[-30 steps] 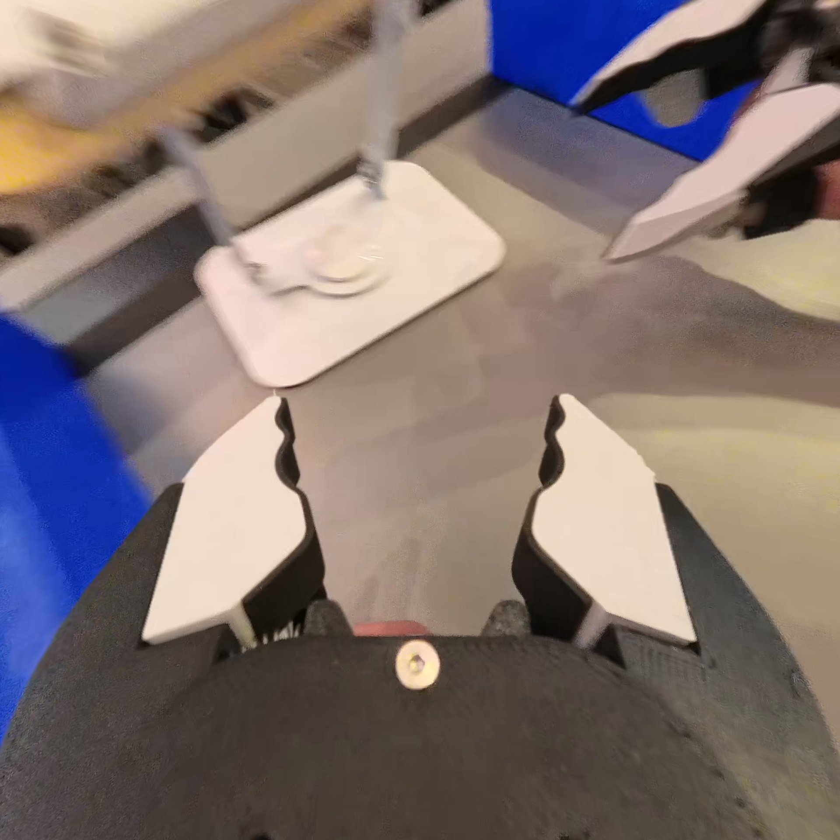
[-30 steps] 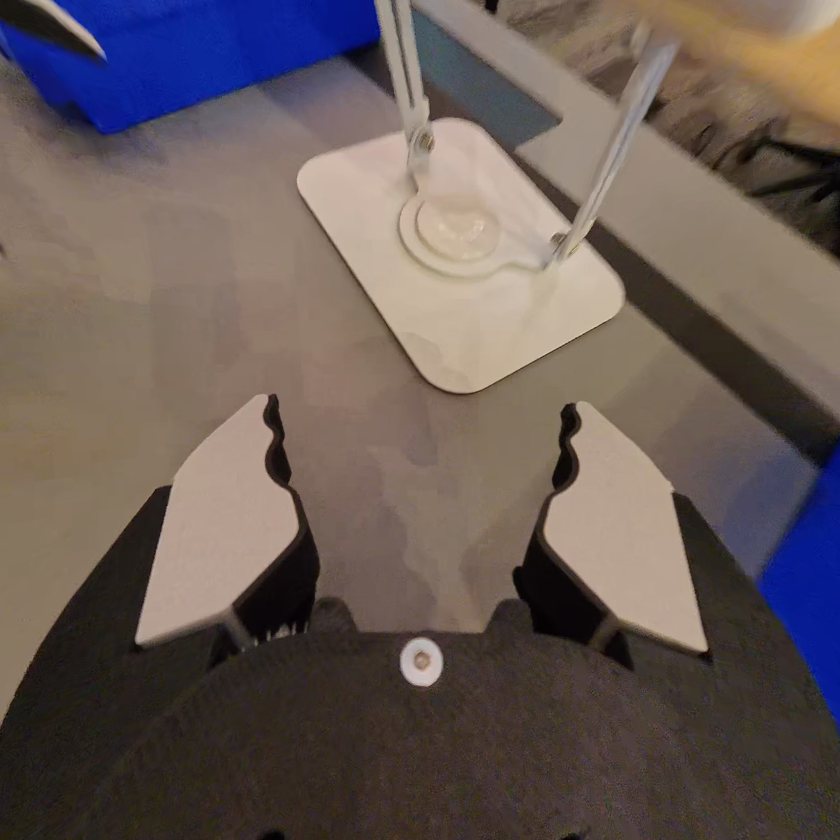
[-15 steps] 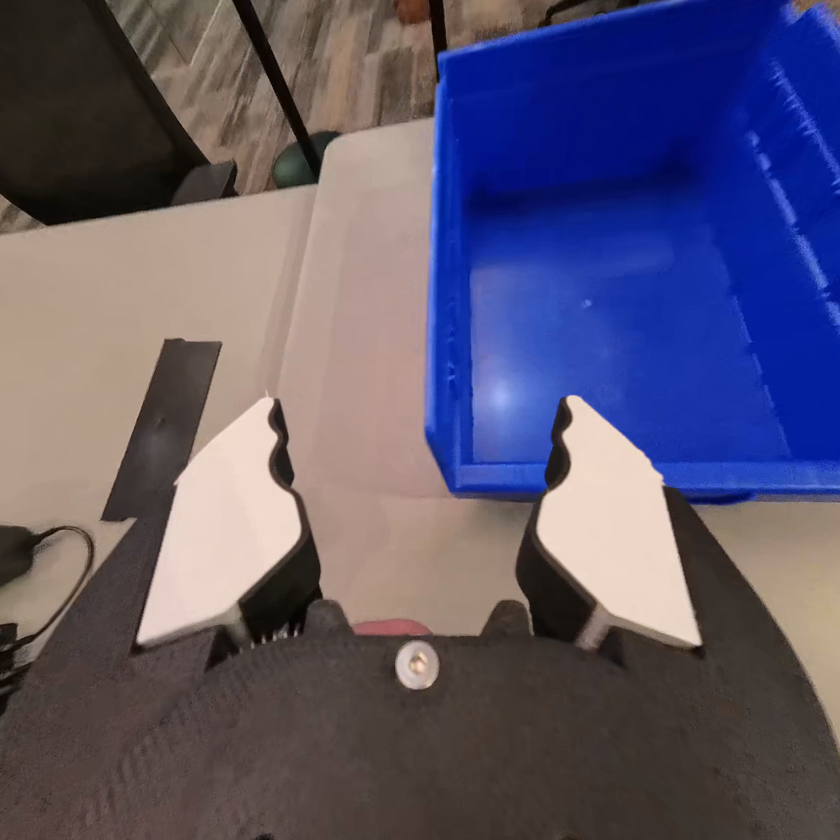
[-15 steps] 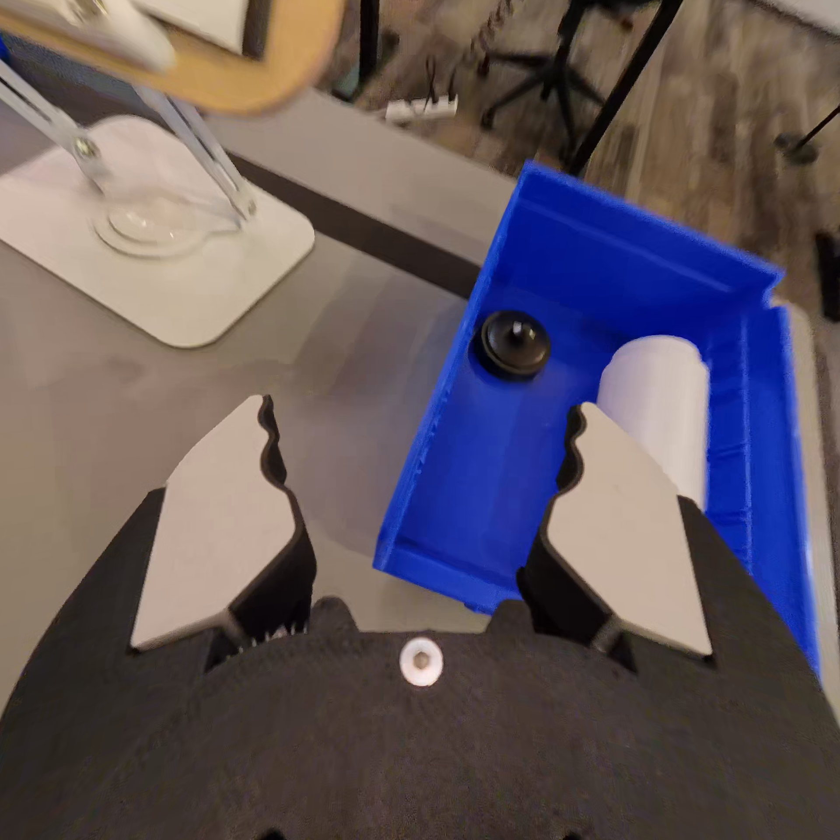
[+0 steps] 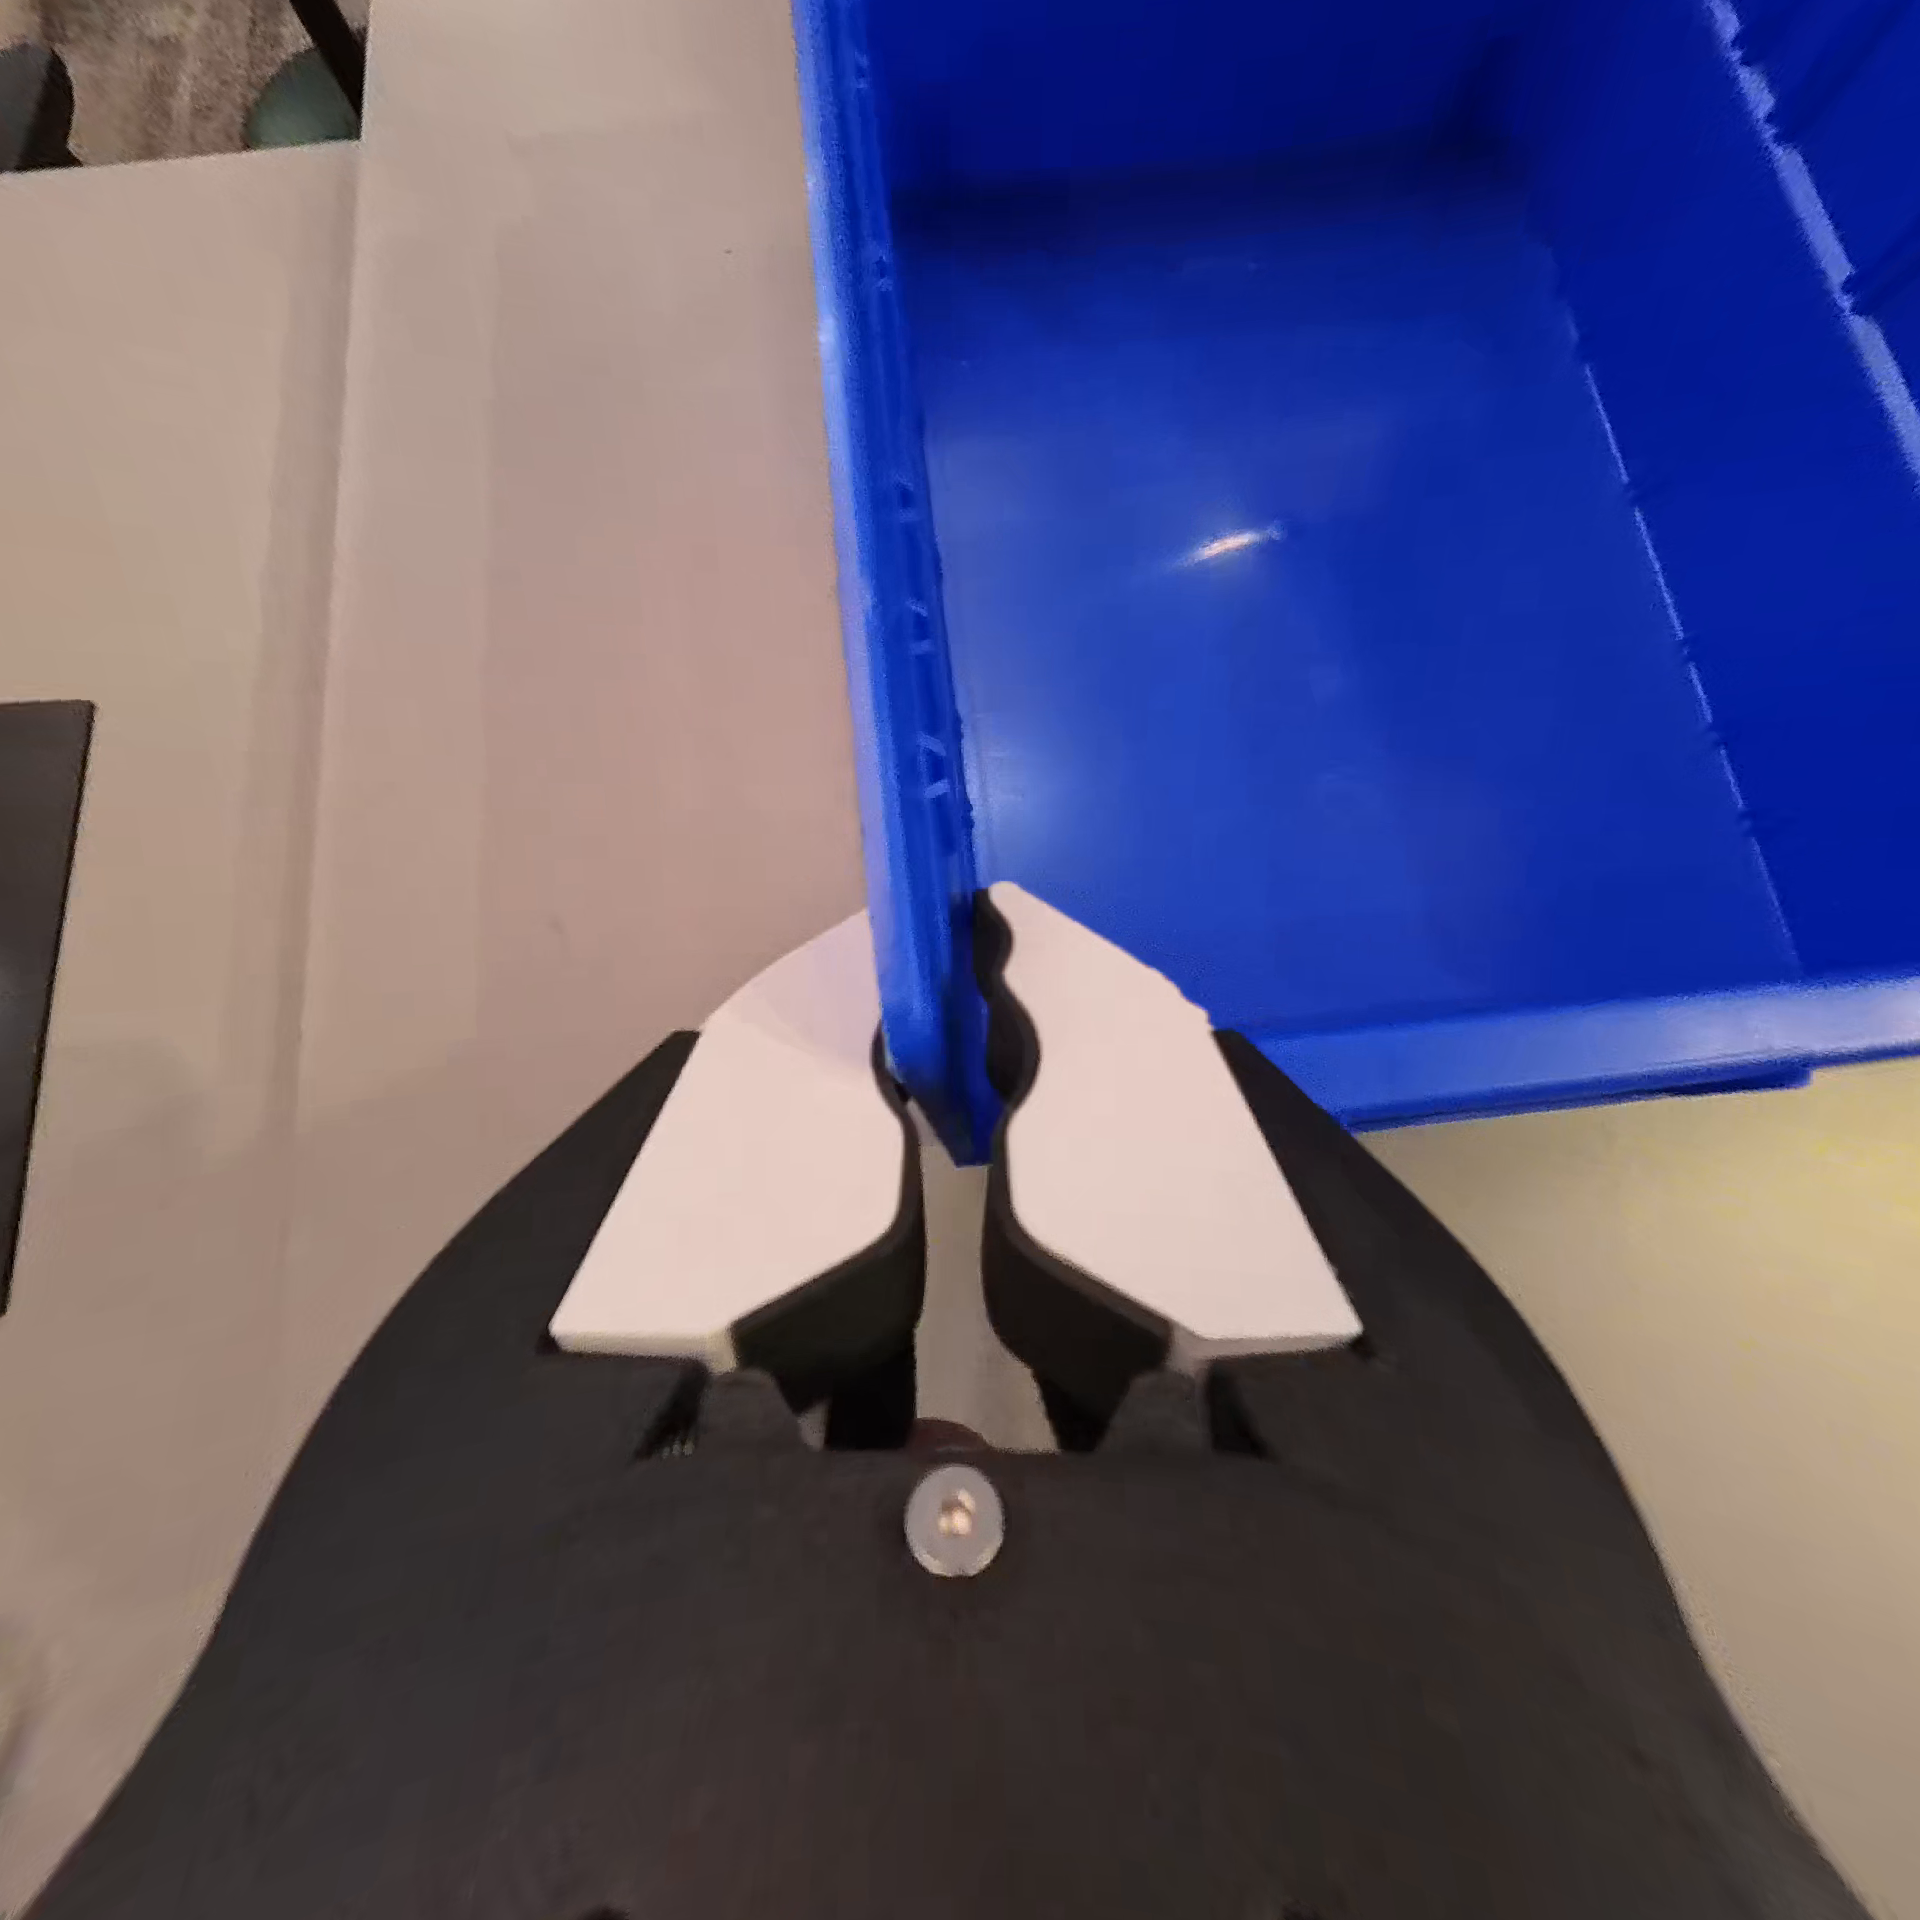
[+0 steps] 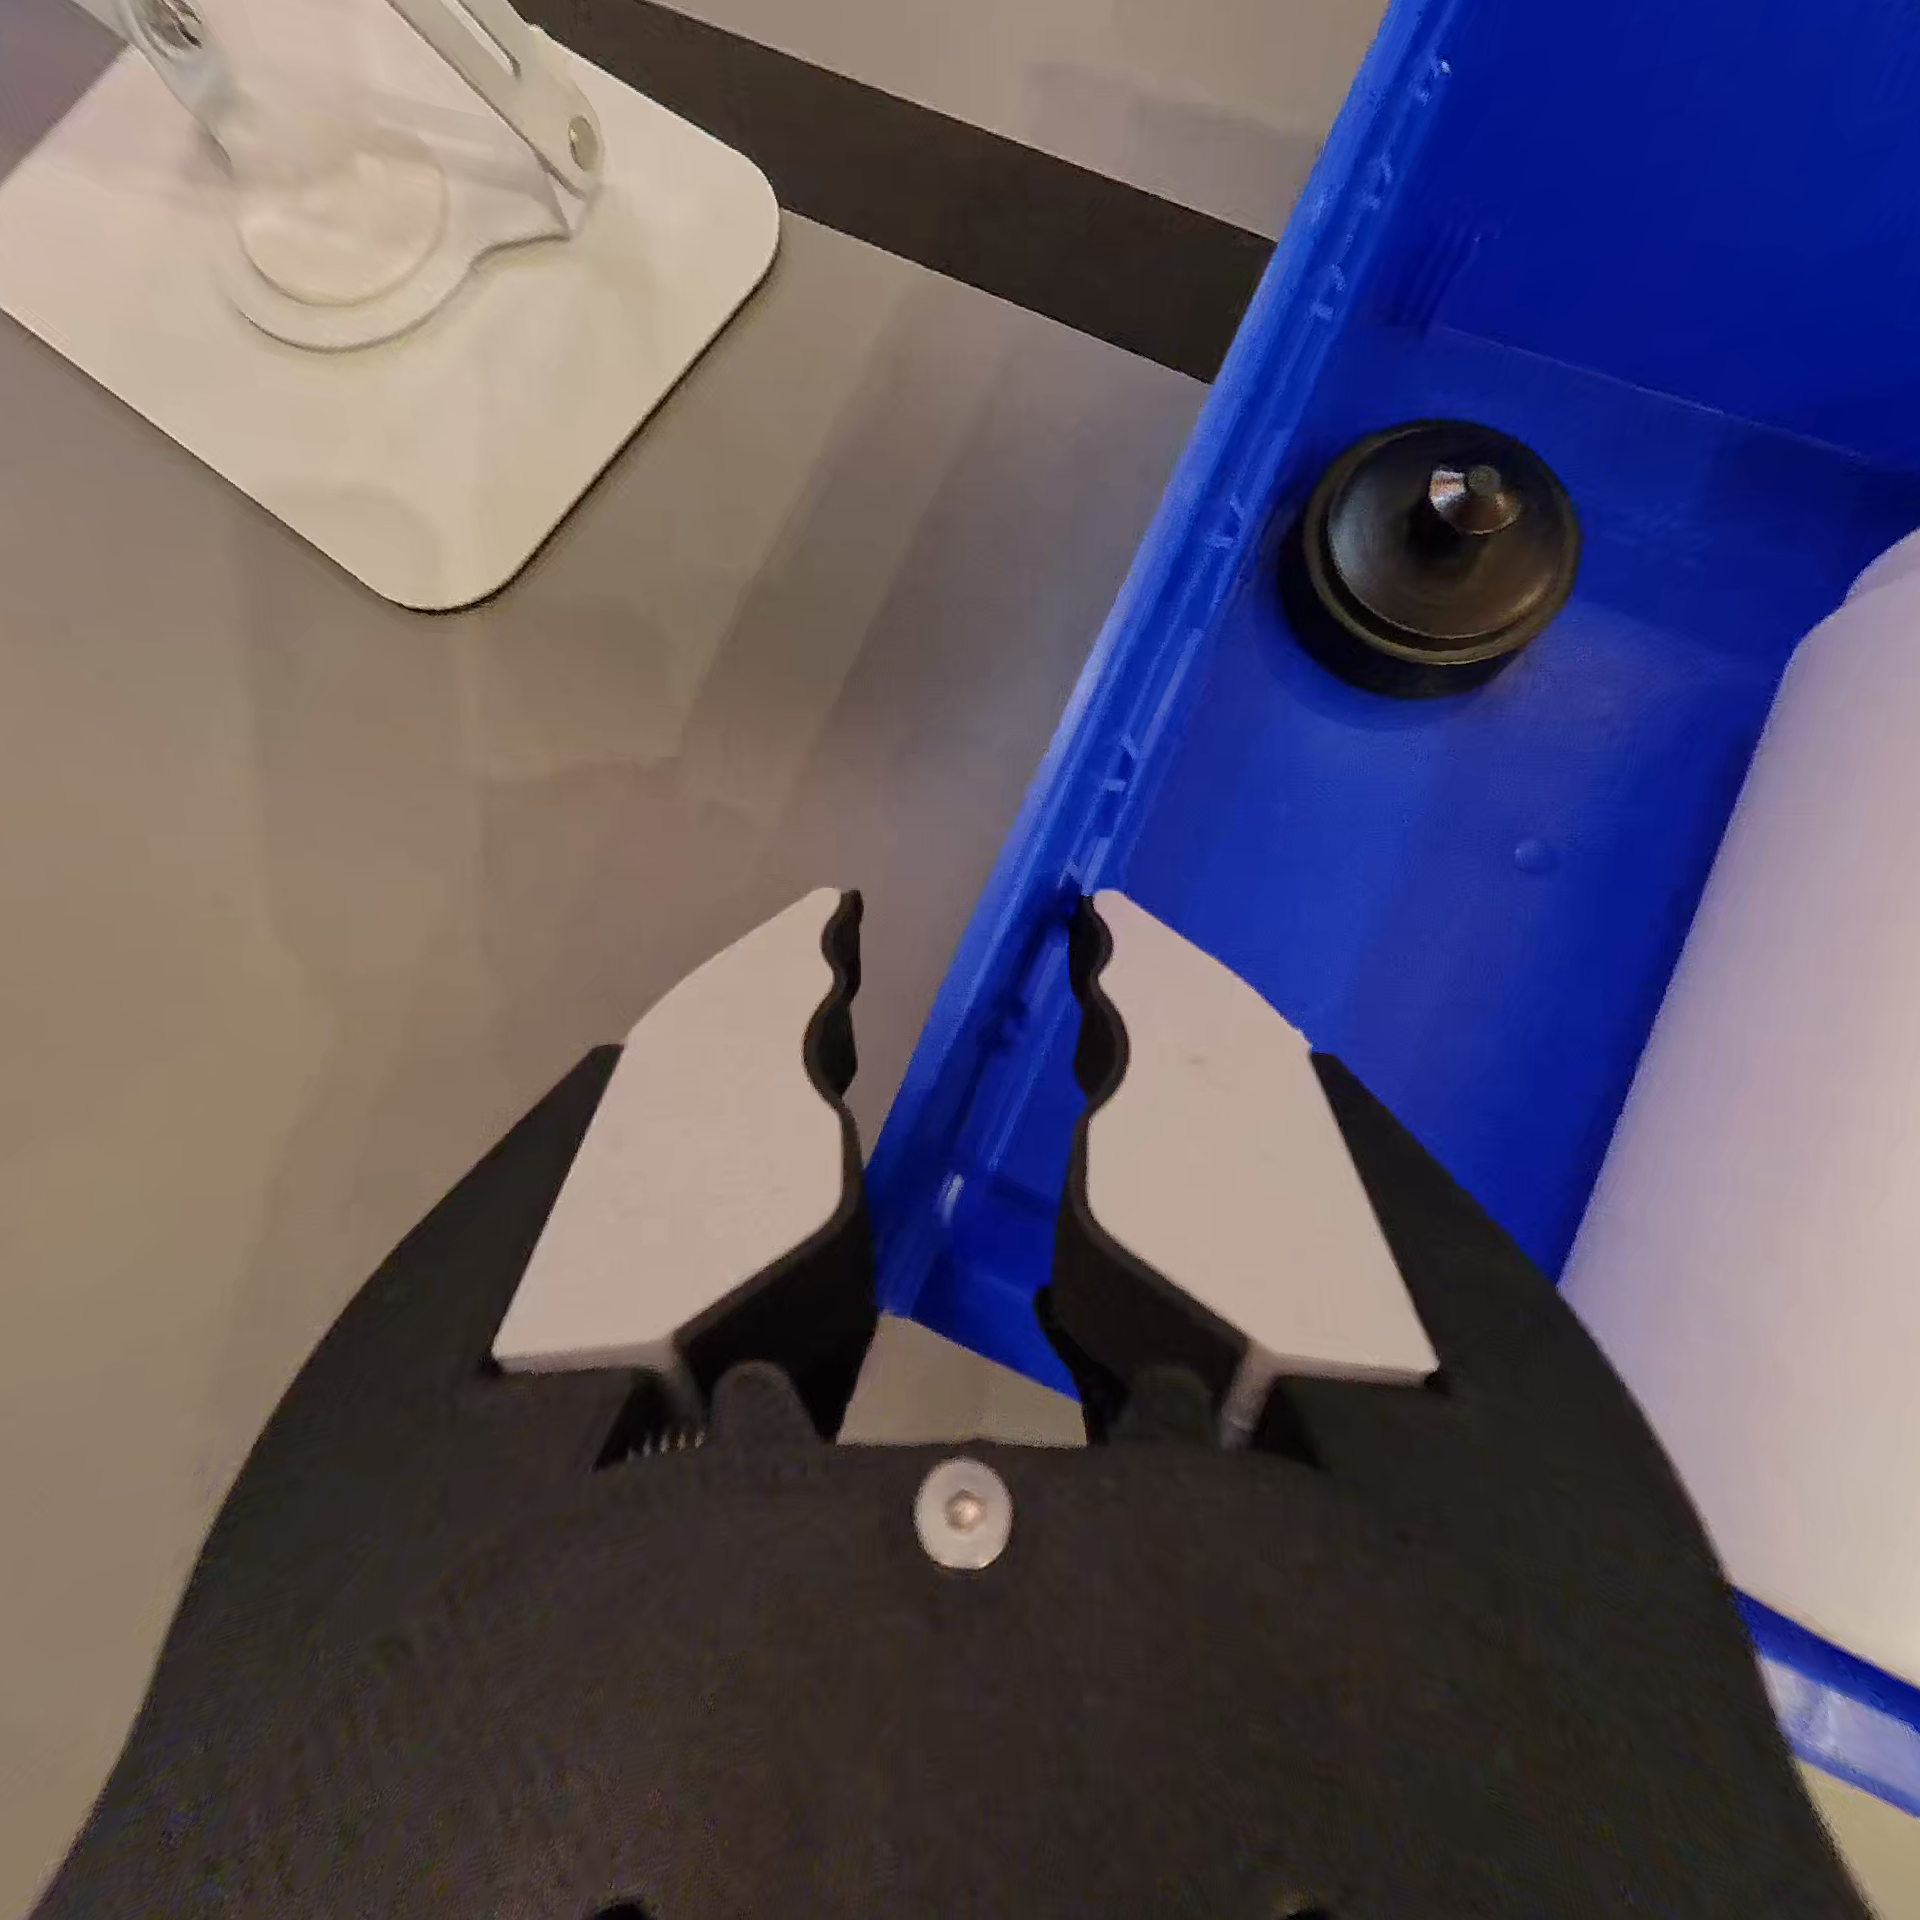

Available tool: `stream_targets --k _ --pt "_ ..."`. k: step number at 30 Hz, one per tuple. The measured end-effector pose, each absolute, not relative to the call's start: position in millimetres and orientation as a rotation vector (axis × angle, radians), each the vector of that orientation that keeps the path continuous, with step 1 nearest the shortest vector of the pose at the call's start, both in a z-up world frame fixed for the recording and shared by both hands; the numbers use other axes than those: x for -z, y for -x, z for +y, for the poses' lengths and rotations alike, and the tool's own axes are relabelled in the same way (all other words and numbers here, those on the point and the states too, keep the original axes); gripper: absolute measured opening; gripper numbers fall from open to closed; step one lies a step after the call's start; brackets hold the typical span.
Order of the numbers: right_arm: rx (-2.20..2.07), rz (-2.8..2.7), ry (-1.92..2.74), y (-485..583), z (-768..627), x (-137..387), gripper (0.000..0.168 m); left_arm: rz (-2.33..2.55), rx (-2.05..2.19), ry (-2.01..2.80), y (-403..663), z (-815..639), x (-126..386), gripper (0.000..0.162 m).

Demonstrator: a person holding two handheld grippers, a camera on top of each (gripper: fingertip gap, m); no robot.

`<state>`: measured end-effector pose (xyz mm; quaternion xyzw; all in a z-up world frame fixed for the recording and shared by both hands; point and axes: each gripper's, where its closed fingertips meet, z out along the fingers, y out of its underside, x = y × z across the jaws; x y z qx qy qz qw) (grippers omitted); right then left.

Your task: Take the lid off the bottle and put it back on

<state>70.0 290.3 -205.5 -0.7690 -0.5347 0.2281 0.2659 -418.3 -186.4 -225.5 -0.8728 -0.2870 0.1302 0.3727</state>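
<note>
A pale grey table (image 5: 520,623) spreads ahead and left of the jaws. Far left of them lies a black flat patch (image 5: 36,935); beyond the table edge, a strip of patterned floor (image 5: 177,73). In the right wrist view, a white stand base (image 6: 436,416) sits ahead-left, before a dark strip (image 6: 987,229).

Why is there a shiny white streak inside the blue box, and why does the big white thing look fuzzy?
Left wrist view: the streak is glare, a light reflecting off the glossy floor of the bin. Right wrist view: the white bottle is cut off by the frame edge and looks soft and washed out, while the black lid looks sharper.
</note>
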Motion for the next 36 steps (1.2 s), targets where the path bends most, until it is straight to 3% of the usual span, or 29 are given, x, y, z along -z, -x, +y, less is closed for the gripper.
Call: stream_targets --k 7,12,36 --pt "-0.584 -1.474 2.071 -87.6 293.0 207.5 0.029 -0.612 -0.283 2.265 401.6 -195.4 226.1 0.006" --pt "-0.544 -1.516 2.008 -112.3 289.1 208.8 0.011 -0.488 -0.222 2.293 381.7 -214.4 226.3 0.006" --pt "-0.893 -2.192 1.449 -183.9 121.1 208.4 0.012 0.396 0.440 2.314 126.7 -258.0 225.2 0.005"
